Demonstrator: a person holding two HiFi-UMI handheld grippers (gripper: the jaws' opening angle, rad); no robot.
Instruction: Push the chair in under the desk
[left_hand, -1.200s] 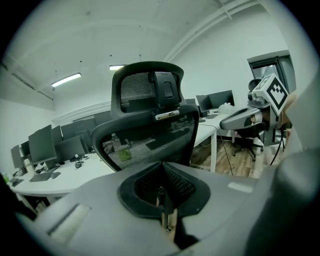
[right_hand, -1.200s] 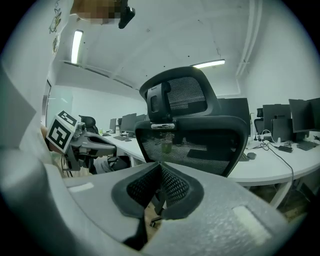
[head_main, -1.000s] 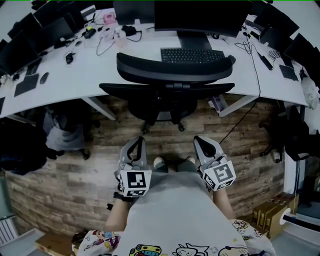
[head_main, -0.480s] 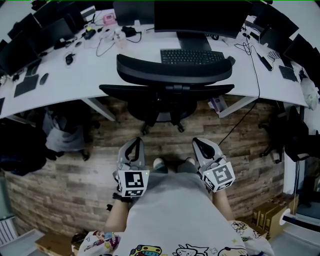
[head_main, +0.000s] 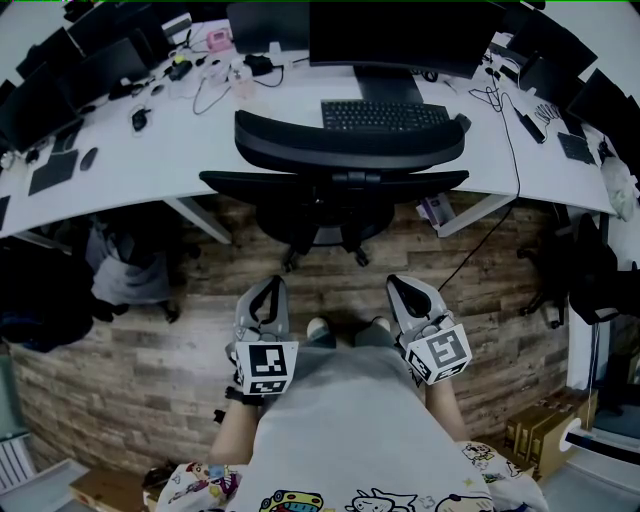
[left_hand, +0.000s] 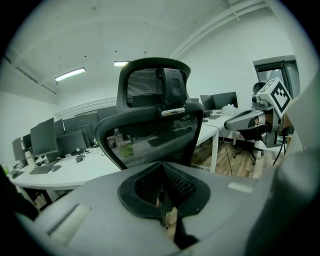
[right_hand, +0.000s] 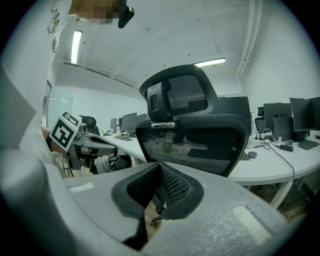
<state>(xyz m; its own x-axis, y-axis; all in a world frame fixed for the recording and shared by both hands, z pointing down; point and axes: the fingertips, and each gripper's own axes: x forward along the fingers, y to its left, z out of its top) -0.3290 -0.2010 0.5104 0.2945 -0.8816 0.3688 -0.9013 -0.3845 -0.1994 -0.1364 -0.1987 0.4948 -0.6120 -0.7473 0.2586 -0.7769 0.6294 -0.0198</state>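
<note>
A black mesh office chair (head_main: 340, 160) stands at the white desk (head_main: 150, 150), its seat under the desk edge and its backrest and headrest above the edge, in front of the keyboard (head_main: 385, 112). The chair's back (left_hand: 150, 135) fills the middle of the left gripper view, and the chair's back (right_hand: 192, 135) does the same in the right gripper view. My left gripper (head_main: 268, 292) and right gripper (head_main: 402, 290) hang side by side over the wood floor, well short of the chair. Both are shut with nothing between the jaws.
Monitors (head_main: 400, 30), cables and small items cover the desk. A dark bag (head_main: 125, 260) sits under the desk at left, desk legs (head_main: 200, 218) flank the chair. Another chair (head_main: 590, 270) and cardboard boxes (head_main: 540, 430) are at right. The person's feet (head_main: 345, 326) stand between the grippers.
</note>
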